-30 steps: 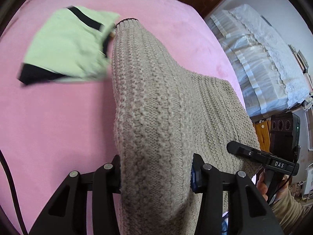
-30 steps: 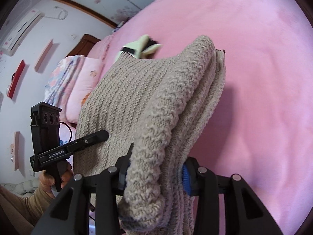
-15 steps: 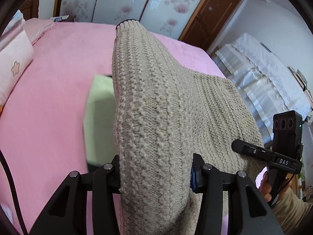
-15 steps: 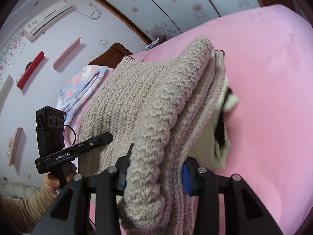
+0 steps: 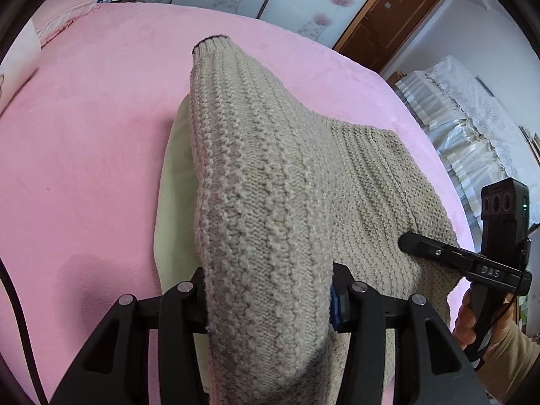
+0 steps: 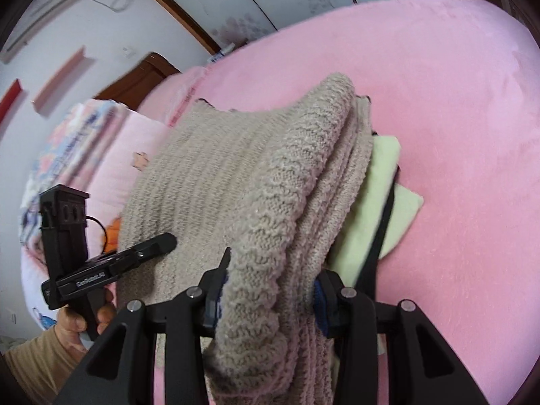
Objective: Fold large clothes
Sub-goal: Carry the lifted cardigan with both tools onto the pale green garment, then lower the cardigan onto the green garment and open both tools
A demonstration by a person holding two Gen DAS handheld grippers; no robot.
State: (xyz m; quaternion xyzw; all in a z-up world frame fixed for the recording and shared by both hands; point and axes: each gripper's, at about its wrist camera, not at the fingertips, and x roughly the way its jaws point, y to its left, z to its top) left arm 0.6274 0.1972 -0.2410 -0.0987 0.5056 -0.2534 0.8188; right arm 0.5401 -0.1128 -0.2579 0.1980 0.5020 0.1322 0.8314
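We have the folded beige sweater (image 5: 270, 182) slung between both grippers, carried over the pink bed (image 5: 84, 128) and hanging directly above a pale green folded garment (image 6: 374, 202) that already lies there. The left gripper (image 5: 268, 298) has a thick bundle of the knit between its jaws, which are easing apart at this moment, though the fabric fills the whole gap. The right gripper (image 6: 270, 298) is clamped about halfway on the other bunched end, several layers deep.

To do this step well (we take it to be setting the sweater down as the next piece of a stack), we should lower both ends together so the fold stays square and no layer slides out. We want the sweater's edges lined up over the green garment, whose right side and black trim stick out from under the knit in the right wrist view, before any weight settles. Let the far end, with the dark-edged cuff (image 5: 211, 41), touch first, then lay the near part down and only then open fully. We cannot tell whether the sweater is touching the green piece yet.
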